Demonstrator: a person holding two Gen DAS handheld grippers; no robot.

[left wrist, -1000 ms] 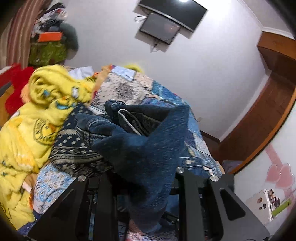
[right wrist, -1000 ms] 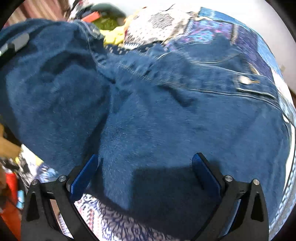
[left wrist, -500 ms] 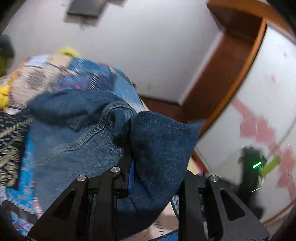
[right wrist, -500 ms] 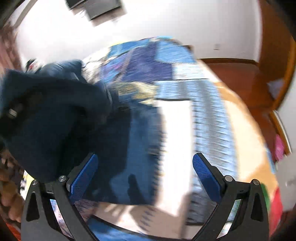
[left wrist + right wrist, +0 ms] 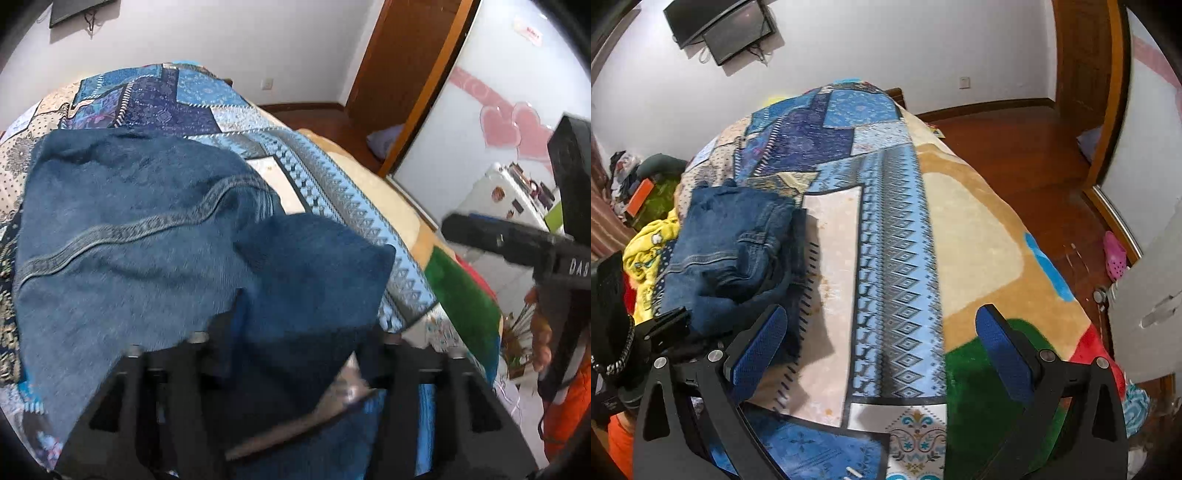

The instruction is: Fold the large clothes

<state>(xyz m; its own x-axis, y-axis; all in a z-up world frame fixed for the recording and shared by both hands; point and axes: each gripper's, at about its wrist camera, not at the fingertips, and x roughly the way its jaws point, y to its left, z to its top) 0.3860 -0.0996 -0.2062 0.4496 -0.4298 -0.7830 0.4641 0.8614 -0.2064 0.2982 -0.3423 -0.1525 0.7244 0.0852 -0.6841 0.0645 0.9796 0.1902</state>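
A pair of dark blue jeans [image 5: 140,236] lies bunched and partly folded on the patchwork bedspread [image 5: 192,96]. My left gripper [image 5: 291,354] is shut on a corner of the jeans, which drapes over its fingers and hides the pads. In the right wrist view the jeans [image 5: 731,251] sit at the left of the bed, with the left gripper's body [image 5: 613,317] beside them. My right gripper [image 5: 882,354] is open and empty, over the bedspread [image 5: 897,258] to the right of the jeans. It also shows in the left wrist view [image 5: 517,251] at far right.
A yellow garment [image 5: 646,243] lies on the bed's left side behind the jeans. A television [image 5: 727,29] hangs on the far wall. A wooden floor [image 5: 1015,147] and door frame [image 5: 1108,92] lie to the right. A pink shoe [image 5: 1115,254] sits on the floor.
My right gripper has swung off the jeans to the right and now hangs over bare bedspread. My left gripper has carried the denim corner rightward and down toward the bed's near edge.
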